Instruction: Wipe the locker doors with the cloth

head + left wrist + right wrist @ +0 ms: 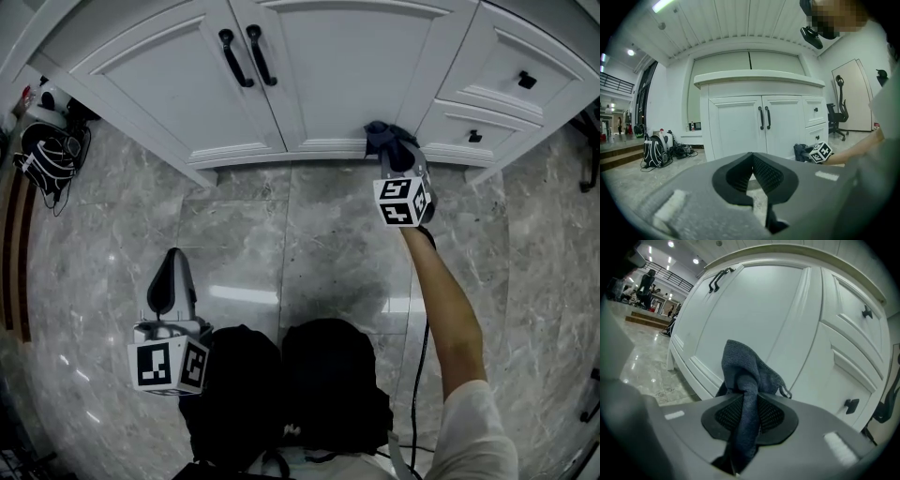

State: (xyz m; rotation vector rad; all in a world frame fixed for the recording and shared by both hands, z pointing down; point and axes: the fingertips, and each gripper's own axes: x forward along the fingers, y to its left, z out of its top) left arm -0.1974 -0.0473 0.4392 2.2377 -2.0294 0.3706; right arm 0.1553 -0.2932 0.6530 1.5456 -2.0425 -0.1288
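Note:
The white cabinet has two doors (pixel 309 75) with black handles (pixel 248 56). My right gripper (pixel 386 148) is shut on a dark grey-blue cloth (pixel 747 376) and holds it against the bottom edge of the right door (pixel 754 319), near the floor. The cloth (pixel 382 137) bunches ahead of the jaws. My left gripper (pixel 171 281) hangs low over the floor, apart from the cabinet, shut with nothing in it. In the left gripper view the doors (pixel 759 126) stand ahead and the right gripper's marker cube (pixel 820 152) shows at the cabinet base.
Drawers (pixel 511 84) with black knobs sit right of the doors. The grey marble floor (pixel 281 244) is glossy. A black bag and cables (pixel 47 150) lie at the left by the cabinet corner. An office chair (pixel 836 115) stands far right.

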